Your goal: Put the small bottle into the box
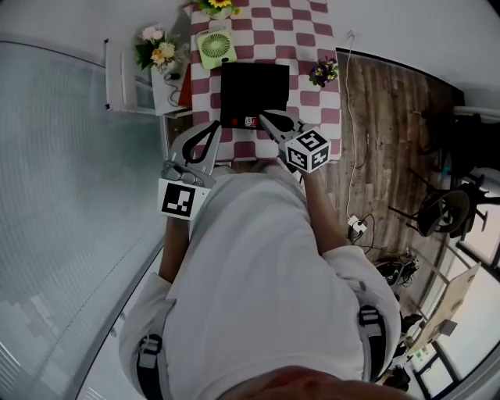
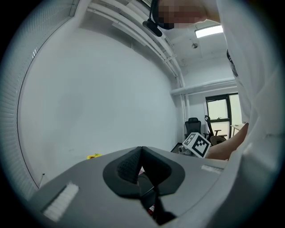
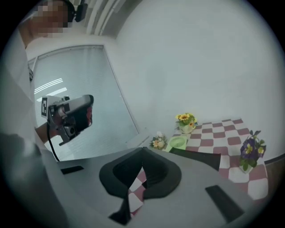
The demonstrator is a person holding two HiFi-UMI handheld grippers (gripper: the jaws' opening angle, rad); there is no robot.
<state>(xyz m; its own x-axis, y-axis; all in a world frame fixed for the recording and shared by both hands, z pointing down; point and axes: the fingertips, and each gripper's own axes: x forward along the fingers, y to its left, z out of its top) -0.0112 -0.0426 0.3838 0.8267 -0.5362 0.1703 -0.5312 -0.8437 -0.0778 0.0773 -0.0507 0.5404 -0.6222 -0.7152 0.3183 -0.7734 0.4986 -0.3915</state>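
A black box (image 1: 254, 94) stands on the table with the red-and-white checked cloth (image 1: 312, 47); it also shows in the right gripper view, black box (image 3: 196, 156). A small red-and-white thing (image 1: 250, 122) sits at the box's near edge; whether it is the small bottle is too small to tell. My right gripper (image 1: 262, 116) points at that edge, its jaws shut with nothing between them, right gripper (image 3: 142, 150). My left gripper (image 1: 212, 126) hangs left of the box off the table's near corner, jaws together and empty, left gripper (image 2: 141, 149).
A green fan (image 1: 216, 47), yellow flowers (image 1: 219, 6) and purple flowers (image 1: 323, 73) stand on the table around the box. A white shelf with a bouquet (image 1: 158, 48) is at the left. A window blind (image 1: 62, 172) runs along the left; cables and chairs are at the right.
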